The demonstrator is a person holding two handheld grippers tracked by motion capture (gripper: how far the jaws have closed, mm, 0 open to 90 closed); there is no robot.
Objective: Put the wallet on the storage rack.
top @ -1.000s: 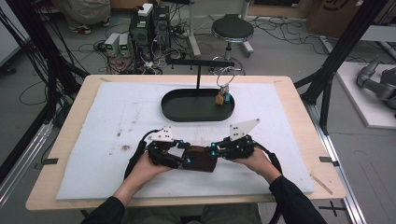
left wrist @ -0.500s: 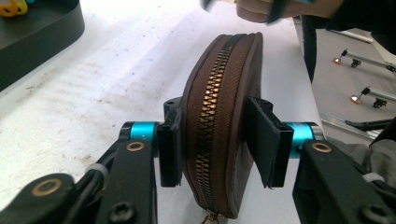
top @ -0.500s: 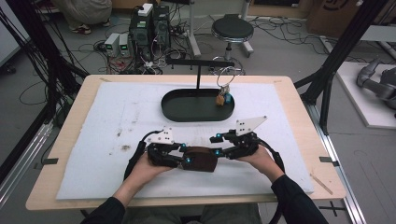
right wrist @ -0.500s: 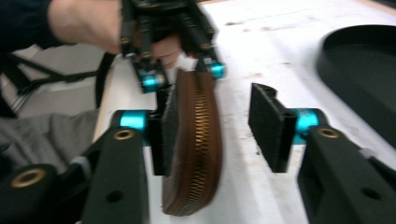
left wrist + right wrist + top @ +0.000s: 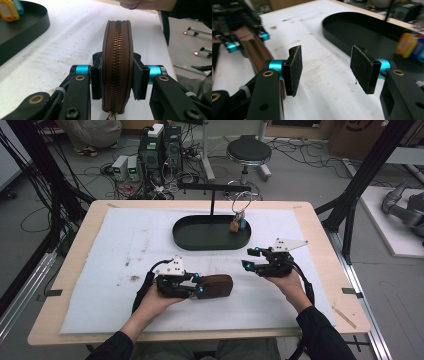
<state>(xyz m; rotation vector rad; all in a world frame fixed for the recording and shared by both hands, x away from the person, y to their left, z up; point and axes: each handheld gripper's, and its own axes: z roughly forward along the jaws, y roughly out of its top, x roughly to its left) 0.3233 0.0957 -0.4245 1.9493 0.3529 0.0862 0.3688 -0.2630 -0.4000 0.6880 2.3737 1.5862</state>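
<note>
I've got the brown zip pouch [image 5: 116,67] clamped edge-up in the left gripper [image 5: 116,77], jaws pressing both flat sides, zipper running up the middle toward the camera. The zip looks fully closed along the length I can see; the pull seems to sit at the bottom edge of the left gripper view, partly cut off. In the high view the pouch [image 5: 215,286] lies low on the white mat [image 5: 125,245], near my side of the surface, sticking out to the right of the left gripper [image 5: 196,285].

The right gripper [image 5: 251,258] hangs just to the right of the pouch, apart from it, jaws wide open and holding nothing; its pads [image 5: 295,67] show clear gap between them.

My read: pouch is secured, opening it not yet done. What's left is for the right gripper to catch the pull and run the zip.

Further out: a black oval tray [image 5: 200,237] with coloured key tags [image 5: 237,225] at its right end, and a black T-stand [image 5: 212,195] behind it. Wooden surface [image 5: 320,250] edges the stained mat. The room has a stool [image 5: 248,152], computer boxes [image 5: 162,145], cables on the floor, and dark frame posts.
</note>
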